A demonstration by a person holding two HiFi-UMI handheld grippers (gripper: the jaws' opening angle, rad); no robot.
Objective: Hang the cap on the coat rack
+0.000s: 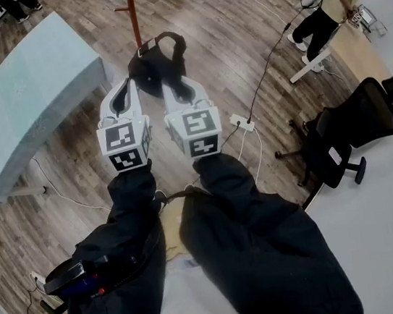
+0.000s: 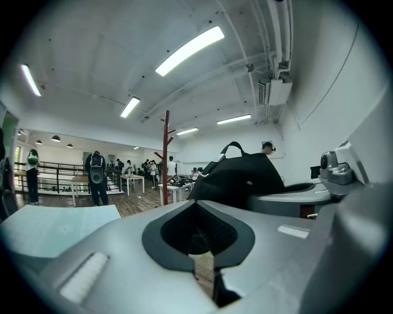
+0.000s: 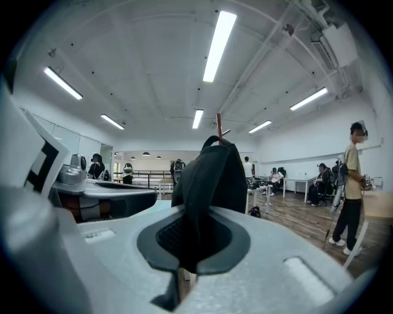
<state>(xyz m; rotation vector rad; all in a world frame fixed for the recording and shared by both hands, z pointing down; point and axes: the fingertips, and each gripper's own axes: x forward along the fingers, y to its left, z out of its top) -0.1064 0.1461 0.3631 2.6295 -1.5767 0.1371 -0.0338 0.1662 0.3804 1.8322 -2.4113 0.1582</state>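
The black cap (image 1: 157, 62) hangs in the air ahead of both grippers, strap loop up. My right gripper (image 1: 172, 84) is shut on the cap, whose dark fabric (image 3: 212, 178) runs up from between the pads. Just to the left, my left gripper (image 1: 129, 91) is shut with nothing in it; the cap (image 2: 236, 178) shows off to its right, outside its jaws. The red-brown coat rack pole (image 1: 132, 12) stands on the floor beyond the cap. In the left gripper view the coat rack (image 2: 166, 156) rises left of the cap; in the right gripper view only its top (image 3: 218, 119) peeks over the cap.
A pale blue table (image 1: 20, 106) stands at the left. A white power strip (image 1: 242, 122) with cables lies on the wooden floor to the right. Black office chairs (image 1: 353, 129) and a wooden desk (image 1: 360, 55) stand at the right, where a person (image 1: 328, 8) bends over.
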